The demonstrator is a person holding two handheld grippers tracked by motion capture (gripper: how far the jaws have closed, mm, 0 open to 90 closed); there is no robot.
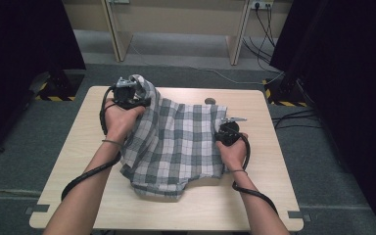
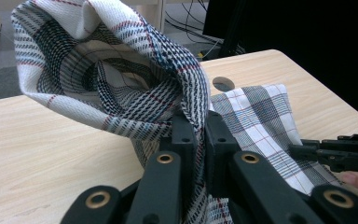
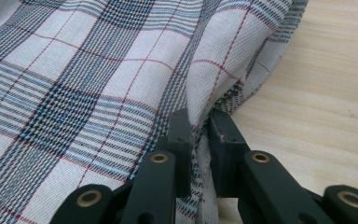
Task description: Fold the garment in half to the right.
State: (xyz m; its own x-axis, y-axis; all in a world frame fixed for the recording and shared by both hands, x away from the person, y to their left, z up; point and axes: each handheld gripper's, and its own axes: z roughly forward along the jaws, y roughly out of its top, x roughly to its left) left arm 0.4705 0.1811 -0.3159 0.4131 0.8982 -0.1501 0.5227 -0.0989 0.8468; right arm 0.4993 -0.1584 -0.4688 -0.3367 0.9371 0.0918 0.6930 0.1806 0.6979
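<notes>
Cloth: plaid cloth (image 1: 176,142) lies rumpled across the middle of the bench (image 1: 68,161), its near edge bunched toward the bottom of the high view.
Left gripper: left gripper (image 1: 127,93), upper left of the high view, jaws clamped on a far corner; the fabric balloons up above them into a loose hood in the left gripper view.
Right gripper: right gripper (image 1: 229,132), right of centre, jaws pinched together on a fold at the cloth's right edge, low against the wood.
Why held so: two separated grips on one side probably serve to draw the cloth taut for spreading or folding.
Long axis: roughly from upper left to lower right of the high view; the lifted corner points away from the person.
Other: a small round hole (image 1: 209,101) in the bench sits just beyond the cloth's far edge.
</notes>
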